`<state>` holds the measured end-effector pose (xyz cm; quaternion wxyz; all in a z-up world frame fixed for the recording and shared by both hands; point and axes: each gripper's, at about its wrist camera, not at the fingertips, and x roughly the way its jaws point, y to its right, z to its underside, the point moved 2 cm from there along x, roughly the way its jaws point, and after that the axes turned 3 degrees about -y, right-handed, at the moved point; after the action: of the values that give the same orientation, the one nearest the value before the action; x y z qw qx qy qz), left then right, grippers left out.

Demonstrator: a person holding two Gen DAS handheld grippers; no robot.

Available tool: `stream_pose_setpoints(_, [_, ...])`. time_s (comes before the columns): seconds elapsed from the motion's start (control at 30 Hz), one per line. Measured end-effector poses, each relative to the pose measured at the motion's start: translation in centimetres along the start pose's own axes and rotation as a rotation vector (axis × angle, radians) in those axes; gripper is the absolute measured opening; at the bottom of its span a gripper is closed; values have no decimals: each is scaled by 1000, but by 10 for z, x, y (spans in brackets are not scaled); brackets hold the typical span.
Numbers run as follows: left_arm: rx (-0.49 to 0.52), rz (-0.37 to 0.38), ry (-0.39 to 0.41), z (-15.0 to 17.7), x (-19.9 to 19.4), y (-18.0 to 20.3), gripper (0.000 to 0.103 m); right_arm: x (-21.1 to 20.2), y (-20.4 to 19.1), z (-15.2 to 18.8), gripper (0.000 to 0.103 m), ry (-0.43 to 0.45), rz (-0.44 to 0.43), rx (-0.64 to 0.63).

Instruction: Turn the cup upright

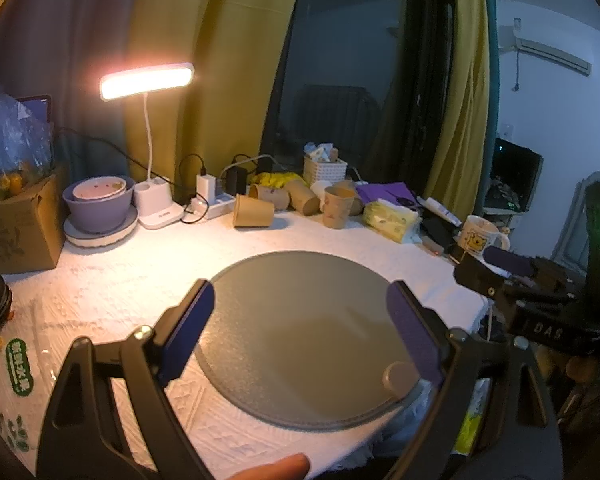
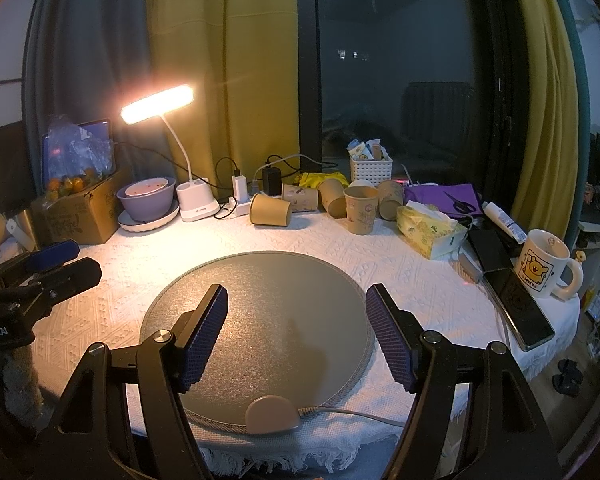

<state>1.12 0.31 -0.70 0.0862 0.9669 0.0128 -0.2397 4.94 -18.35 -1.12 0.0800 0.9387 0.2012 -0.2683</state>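
Note:
Several brown paper cups stand or lie at the back of the white-clothed table. One cup (image 1: 253,211) (image 2: 271,209) lies on its side nearest the front. Another cup (image 1: 338,207) (image 2: 361,210) stands upright; others lie behind it. My left gripper (image 1: 300,320) is open and empty above the round grey mat (image 1: 300,340). My right gripper (image 2: 296,328) is open and empty above the same mat (image 2: 260,320). The right gripper also shows at the right edge of the left wrist view (image 1: 500,264), and the left gripper at the left edge of the right wrist view (image 2: 52,260).
A lit desk lamp (image 2: 158,109), purple bowl (image 2: 146,200), cardboard box (image 2: 80,208), power strip (image 2: 240,200), white basket (image 2: 370,170), tissue pack (image 2: 430,226), phone (image 2: 518,308) and a bear mug (image 2: 544,270) ring the mat.

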Motion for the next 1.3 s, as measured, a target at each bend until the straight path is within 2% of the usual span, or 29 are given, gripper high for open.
stream_pose_setpoints(0.3, [3, -10, 1, 1, 3, -2, 89, 1, -4, -1, 75, -3, -4, -5])
stream_pose_setpoints(0.63, [-25, -19, -77, 6, 32, -12, 89, 24, 3, -8, 75, -40, -19, -14])
stream_pose_setpoints(1.03, [-99, -55, -229, -5, 113, -33, 89, 103, 15, -23, 75, -192, -98, -64])
stream_pose_setpoints(1.2, [-173, -31, -313, -21, 160, -42, 89, 147, 21, -34, 75, -287, -131, -120])
stream_pose_setpoints(1.3, [-202, -26, -344, -30, 185, -45, 89, 168, 26, -45, 75, -298, -138, -157])
